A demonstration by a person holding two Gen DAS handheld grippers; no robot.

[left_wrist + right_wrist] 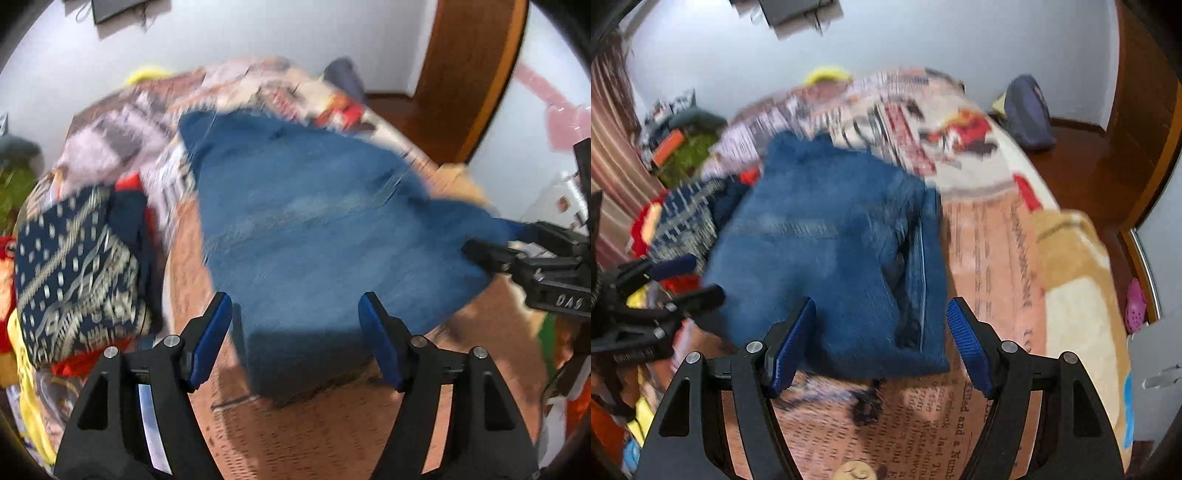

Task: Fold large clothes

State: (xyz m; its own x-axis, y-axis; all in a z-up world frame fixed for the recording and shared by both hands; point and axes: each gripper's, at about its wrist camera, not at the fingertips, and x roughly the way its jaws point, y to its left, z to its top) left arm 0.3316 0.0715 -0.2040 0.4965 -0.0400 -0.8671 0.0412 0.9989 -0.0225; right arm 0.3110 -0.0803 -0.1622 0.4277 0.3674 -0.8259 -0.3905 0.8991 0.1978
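Note:
Blue denim jeans (314, 229), folded over, lie on the printed bed sheet (332, 435). My left gripper (295, 301) hangs open over their near edge, the cloth below the blue pads and not pinched. At the right edge of this view, the other gripper's fingers (487, 254) sit at the jeans' side. In the right wrist view the jeans (820, 240) show a folded layer along their right side. My right gripper (882, 304) is open above their near edge, nothing between its pads. The left gripper's fingers (701, 295) show at the left. Both views are blurred.
A heap of clothes with a navy patterned garment (74, 266) lies left of the jeans. A beige blanket (1078, 288) covers the bed's right side. On the wooden floor beyond are a dark backpack (1027, 110) and a pink sandal (1136, 306).

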